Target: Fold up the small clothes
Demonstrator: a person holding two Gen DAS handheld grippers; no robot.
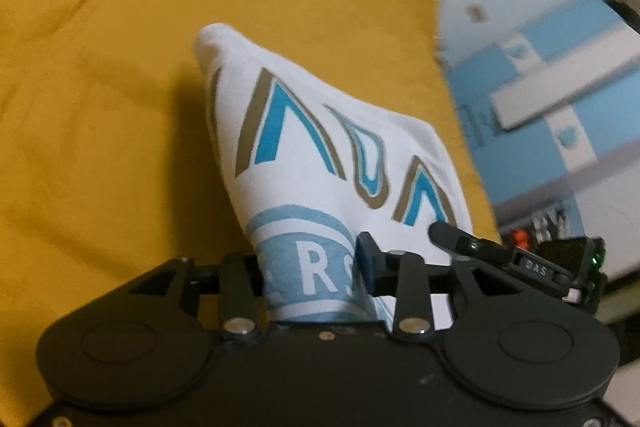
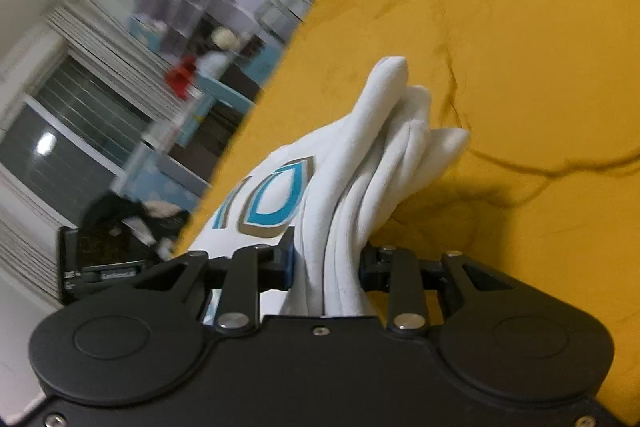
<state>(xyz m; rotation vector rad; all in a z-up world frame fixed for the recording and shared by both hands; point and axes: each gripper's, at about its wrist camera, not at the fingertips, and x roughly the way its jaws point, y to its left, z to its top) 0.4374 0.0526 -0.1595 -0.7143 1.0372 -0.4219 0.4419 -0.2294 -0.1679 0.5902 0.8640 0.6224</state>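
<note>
A small white shirt (image 1: 320, 147) with blue and tan printed letters hangs over a mustard-yellow bedsheet (image 1: 100, 87). My left gripper (image 1: 312, 267) is shut on one part of it, and the cloth rises up between the fingers. In the right wrist view the same shirt (image 2: 360, 179) shows as bunched white folds. My right gripper (image 2: 326, 267) is shut on that bunch. The other gripper's body shows at the edge of each view, at the right in the left wrist view (image 1: 520, 259) and at the left in the right wrist view (image 2: 100, 259).
The yellow sheet (image 2: 500, 67) covers the bed and is wrinkled. Beyond the bed edge stand blue and white furniture (image 1: 560, 87), shelves with small items (image 2: 208, 27) and a window with blinds (image 2: 60, 127).
</note>
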